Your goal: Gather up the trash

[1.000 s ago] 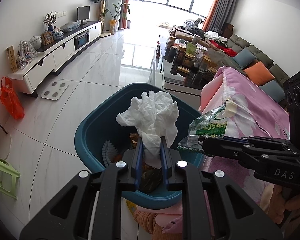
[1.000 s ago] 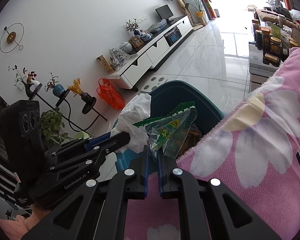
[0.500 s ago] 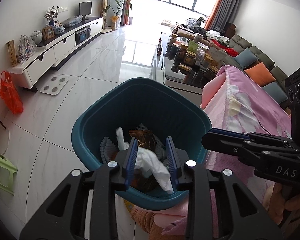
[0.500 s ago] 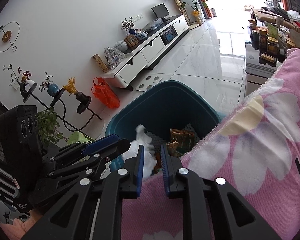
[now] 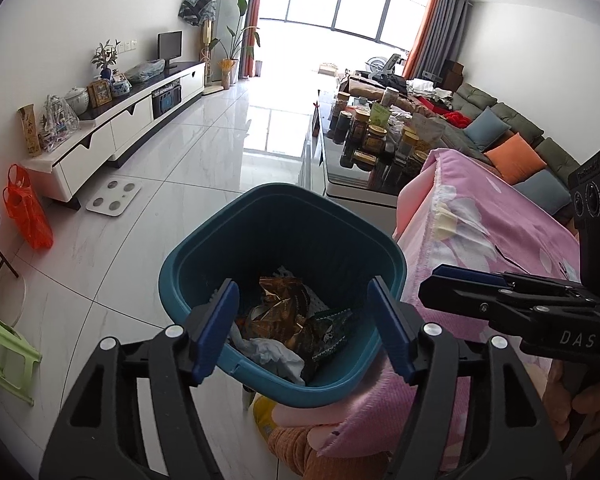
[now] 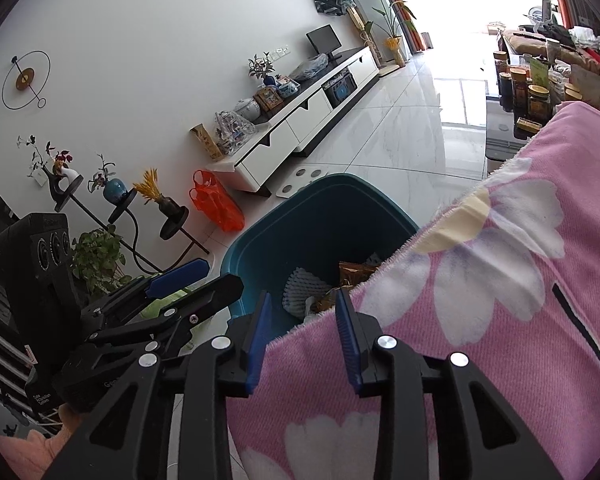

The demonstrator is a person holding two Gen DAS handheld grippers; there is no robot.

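**A:** Nearest: left gripper (image 5: 304, 324) over the teal bin (image 5: 340, 240), jaws opening wide, nothing between them. Right gripper (image 6: 302, 334) above the pink flowered blanket (image 6: 500, 280), jaws narrower, also opening, empty too.

**B:** Trash already down in the bin then: white tissue (image 5: 272, 352) at the near side, brown wrapper (image 5: 280, 312) and green packet (image 5: 328, 328) just beyond.

**A:** Yep. Biggest risk: clipping the bin rim while pulling away and tipping it over onto the white tile floor (image 5: 180, 168).

**B:** Or snagging the blanket edge with the right jaws. Farther off, jars on the coffee table (image 5: 364, 196), well clear.
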